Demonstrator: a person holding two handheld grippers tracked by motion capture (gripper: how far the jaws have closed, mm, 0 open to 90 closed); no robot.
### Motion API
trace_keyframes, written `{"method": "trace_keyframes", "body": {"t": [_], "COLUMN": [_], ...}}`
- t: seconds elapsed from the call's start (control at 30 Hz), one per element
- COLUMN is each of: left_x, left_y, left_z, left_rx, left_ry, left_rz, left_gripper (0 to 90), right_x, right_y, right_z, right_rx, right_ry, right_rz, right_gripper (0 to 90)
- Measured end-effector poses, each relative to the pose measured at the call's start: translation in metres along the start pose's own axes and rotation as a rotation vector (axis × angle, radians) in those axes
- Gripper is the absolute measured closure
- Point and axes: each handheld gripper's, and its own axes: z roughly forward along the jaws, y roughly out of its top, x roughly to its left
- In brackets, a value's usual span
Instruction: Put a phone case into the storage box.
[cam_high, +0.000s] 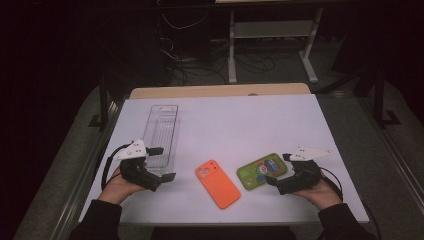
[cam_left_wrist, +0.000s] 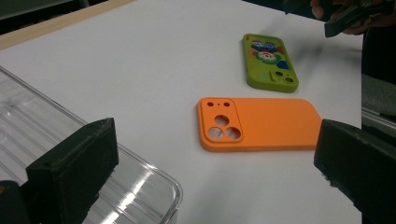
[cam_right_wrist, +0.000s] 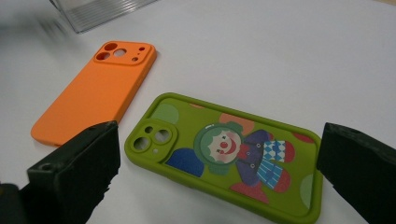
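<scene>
Evidently both phone cases are light, thin shells of soft, bendy material, so the judgement here is about where to pinch rather than how hard. Starting at the left, the left claw (cam_high: 156, 166) stands spread wide with nothing between its jaws, hovering over the near end of the clear tray (cam_high: 161, 131), whose rounded corner lies just under its left jaw in the left gripper view. Ahead of that claw and a little to its right lies the orange case (cam_left_wrist: 261, 125), flat on the white desk (cam_high: 240, 125), back up, camera cut-outs toward the tray. Flat like that it offers only its thin long edges; a pinch across the width, near the middle, looks safest, since the matte skin should grip well but the shell may bow. Farther right, the green case (cam_right_wrist: 229, 154) with its clown print lies directly in front of the right claw (cam_right_wrist: 219, 172), between its spread, empty jaws but untouched. Its raised rim gives a better hold across the short side, away from the flimsy camera cut-out corner.
</scene>
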Motion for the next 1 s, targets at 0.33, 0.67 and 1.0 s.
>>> {"method": "trace_keyframes", "body": {"t": [0.33, 0.67, 1.0], "left_x": [-0.002, -0.001, -0.002], "left_y": [0.0, 0.001, 0.0], "left_z": [0.002, 0.002, 0.006], "left_rx": [0.001, 0.002, 0.01], "left_ry": [0.004, 0.017, 0.019], "left_rz": [-0.013, 0.001, 0.016], "left_gripper": [0.0, 0.0, 0.0], "right_x": [0.0, -0.001, 0.003], "right_y": [-0.001, 0.01, 0.022], "right_z": [-0.001, 0.0, 0.002], "right_rx": [0.011, 0.029, 0.042], "right_ry": [-0.012, -0.076, -0.105], "right_rz": [0.007, 0.055, 0.07], "right_gripper": [0.0, 0.0, 0.0]}}
